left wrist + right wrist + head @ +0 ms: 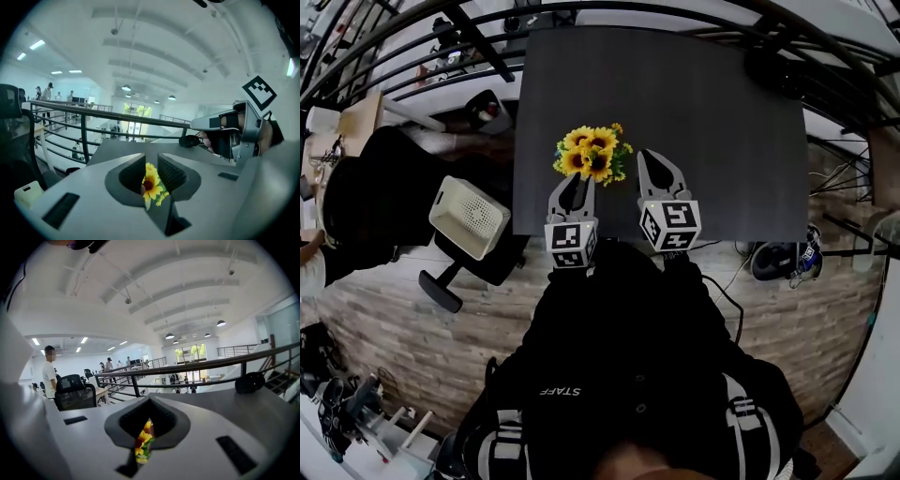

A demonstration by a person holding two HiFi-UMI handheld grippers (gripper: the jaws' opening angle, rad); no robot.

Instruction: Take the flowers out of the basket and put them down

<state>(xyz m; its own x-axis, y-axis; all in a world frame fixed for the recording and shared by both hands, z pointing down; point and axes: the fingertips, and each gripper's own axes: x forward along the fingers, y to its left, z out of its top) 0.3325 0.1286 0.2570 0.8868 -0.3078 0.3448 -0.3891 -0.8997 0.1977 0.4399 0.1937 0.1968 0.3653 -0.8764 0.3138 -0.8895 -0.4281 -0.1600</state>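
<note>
A bunch of yellow sunflowers (592,153) with green leaves sits near the front edge of the dark table (703,112). My left gripper (575,183) reaches into the bunch's near side. In the left gripper view its jaws stand a narrow gap apart around a sunflower (151,183), and the left gripper (151,164) looks shut on it. My right gripper (649,157) hovers just right of the bunch with its tips together. In the right gripper view, the right gripper (150,401) shows a bit of the flowers (144,441) through the slit below its tips. No basket shows at the flowers.
A white perforated box (469,217) rests on an office chair left of the table. A black rounded object (769,66) lies at the table's far right. A metal railing (187,369) runs behind the table. The right gripper (225,133) shows at the right of the left gripper view.
</note>
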